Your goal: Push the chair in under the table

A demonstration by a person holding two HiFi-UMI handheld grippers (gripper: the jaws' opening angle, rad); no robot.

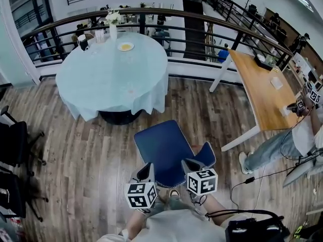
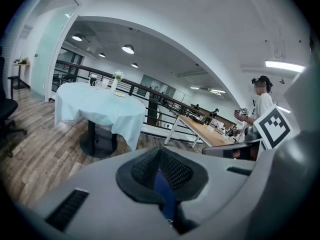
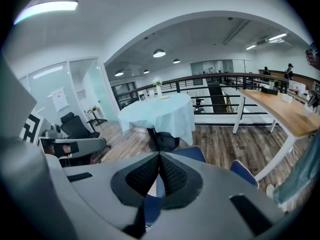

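Note:
A blue chair (image 1: pixel 164 147) stands on the wood floor just in front of me, a short way from the round table under a pale blue cloth (image 1: pixel 111 69). My left gripper (image 1: pixel 147 168) and right gripper (image 1: pixel 189 163) are side by side at the chair's near edge, both shut with nothing seen held. In the left gripper view the closed jaws (image 2: pixel 160 151) point towards the table (image 2: pixel 95 101), and a strip of blue chair (image 2: pixel 162 189) shows below them. In the right gripper view the closed gripper (image 3: pixel 159 156) sits over the chair (image 3: pixel 192 154), with the table (image 3: pixel 160 111) ahead.
A plate (image 1: pixel 125 46), a vase of flowers (image 1: pixel 113 24) and cups stand on the table. A long wooden desk (image 1: pixel 262 89) runs along the right, with a person (image 1: pixel 282 145) beside it. Black office chairs (image 1: pixel 15 145) stand at the left. A railing (image 1: pixel 202 21) curves behind the table.

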